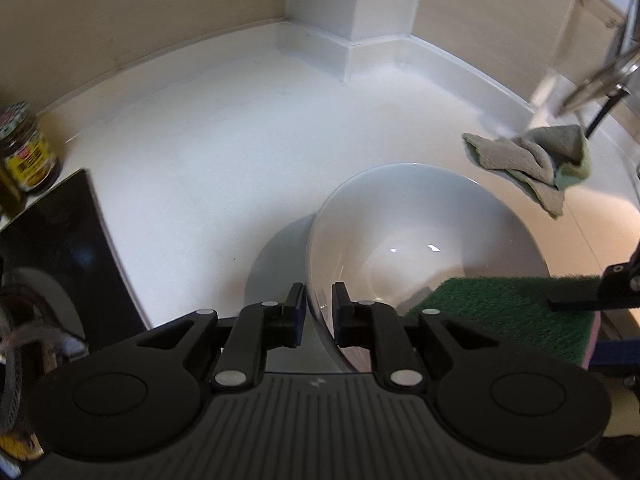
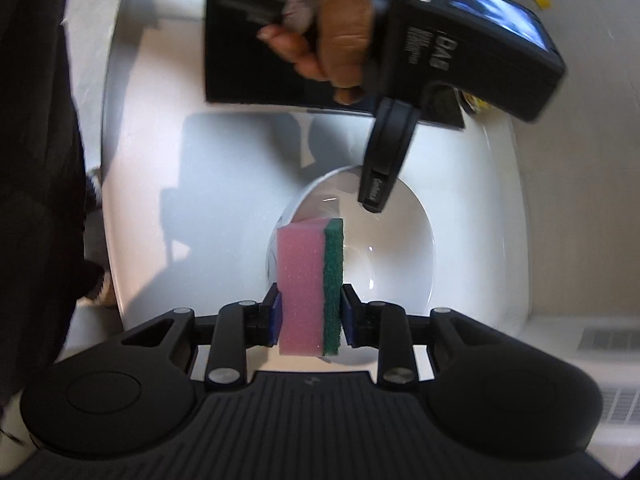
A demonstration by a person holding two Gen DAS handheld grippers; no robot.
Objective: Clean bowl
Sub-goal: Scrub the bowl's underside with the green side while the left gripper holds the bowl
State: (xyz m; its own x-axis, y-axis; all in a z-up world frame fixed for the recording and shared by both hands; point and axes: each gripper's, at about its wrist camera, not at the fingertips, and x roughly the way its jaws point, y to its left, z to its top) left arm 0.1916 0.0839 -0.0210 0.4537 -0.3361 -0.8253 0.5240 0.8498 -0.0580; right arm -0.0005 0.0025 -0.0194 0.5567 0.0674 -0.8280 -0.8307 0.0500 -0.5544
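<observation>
The right gripper [image 2: 308,314] was clamped on a pink-and-green sponge [image 2: 311,286], its fingers closed against the two broad faces, the green scouring side turned toward the white bowl [image 2: 404,248]. That grip left the sponge's far end free, apparently to reach inside. The sponge stood at the bowl's near rim, whether touching it could not be told. The left gripper [image 1: 320,312] was pinched on the bowl's near rim, one finger inside and one outside, seemingly to tip and steady the bowl on the white counter [image 1: 208,160] for scrubbing. The bowl looked clean and glossy, with no visible residue. A crumpled grey cloth [image 1: 532,160] lay farther off to the right beneath a tap [image 1: 600,80], a labelled jar [image 1: 24,148] stood at the far left.
</observation>
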